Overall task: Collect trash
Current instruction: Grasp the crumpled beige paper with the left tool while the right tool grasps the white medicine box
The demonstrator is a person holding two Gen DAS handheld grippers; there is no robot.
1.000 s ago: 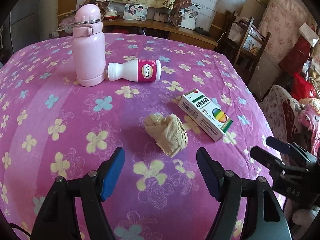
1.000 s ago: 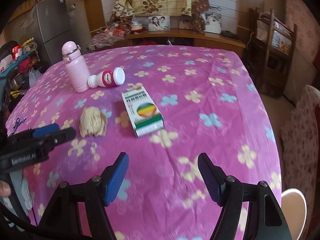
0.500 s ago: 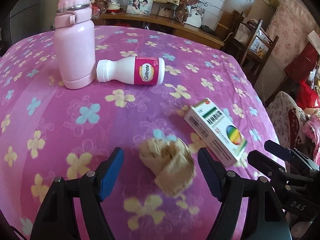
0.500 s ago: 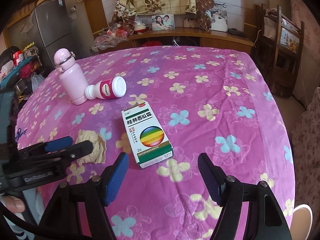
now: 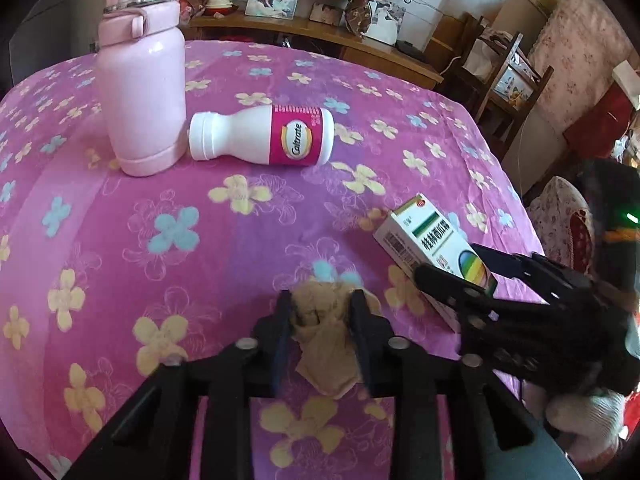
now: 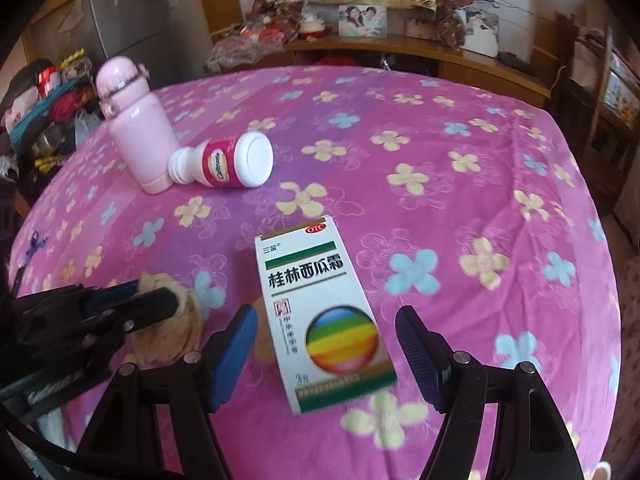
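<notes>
A crumpled beige tissue lies on the pink flowered tablecloth. My left gripper is shut on it, one pad on each side. The tissue also shows in the right wrist view, mostly hidden behind the left gripper. A white medicine box lies flat between the open fingers of my right gripper; the pads do not touch it. In the left wrist view the box lies to the right, with the right gripper over its near end.
A pink water bottle stands at the back left, with a white Caltrate bottle lying on its side beside it. Both also show in the right wrist view, the pink bottle and the Caltrate bottle. A wooden sideboard and chairs stand beyond the table.
My left gripper moved forward over the tissue and closed on it. My right gripper moved forward until its open fingers straddle the medicine box.
</notes>
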